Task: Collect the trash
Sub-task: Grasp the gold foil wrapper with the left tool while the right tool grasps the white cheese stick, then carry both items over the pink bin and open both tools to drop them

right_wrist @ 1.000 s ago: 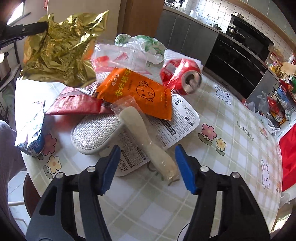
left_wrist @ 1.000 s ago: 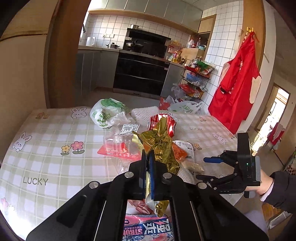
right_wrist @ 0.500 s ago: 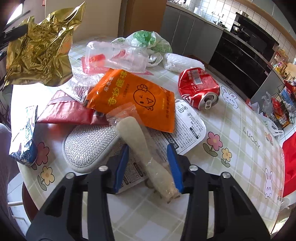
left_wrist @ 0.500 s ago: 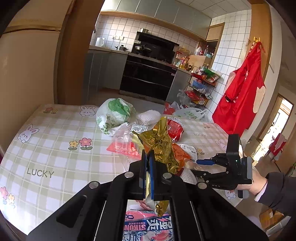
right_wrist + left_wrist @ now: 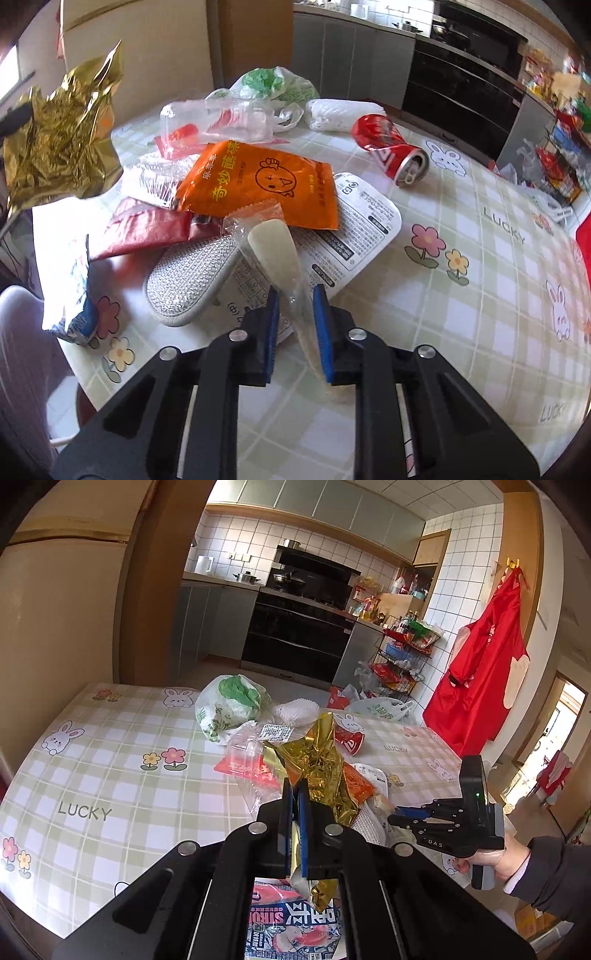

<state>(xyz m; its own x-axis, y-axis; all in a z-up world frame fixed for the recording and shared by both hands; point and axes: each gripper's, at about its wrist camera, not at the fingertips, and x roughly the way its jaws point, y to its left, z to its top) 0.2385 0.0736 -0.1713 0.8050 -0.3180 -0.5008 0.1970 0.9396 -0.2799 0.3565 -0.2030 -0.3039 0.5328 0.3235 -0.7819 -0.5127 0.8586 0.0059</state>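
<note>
My left gripper [image 5: 294, 786] is shut on a crumpled gold foil wrapper [image 5: 321, 764], held up above the near edge of the trash pile; the right wrist view shows the foil [image 5: 62, 147] hanging at the far left. My right gripper [image 5: 297, 295] points down at the table, its jaws closing around a clear wrapper holding a pale spoon-shaped piece [image 5: 275, 251]. The wrapper lies between the blue pads, with a small gap still showing on the left side. A hand holds the right gripper [image 5: 400, 814] at the right of the pile.
On the checked tablecloth [image 5: 480, 295] lie an orange sachet [image 5: 266, 181], a crushed red can [image 5: 388, 147], a silvery pad [image 5: 188, 280], a printed white lid [image 5: 365, 221], a red packet [image 5: 144, 225], a clear container [image 5: 218, 118] and a green-white bag [image 5: 273, 83].
The right gripper's jaws have narrowed from wide apart to close around the clear wrapper. The left gripper still holds the gold foil and has shifted slightly.
</note>
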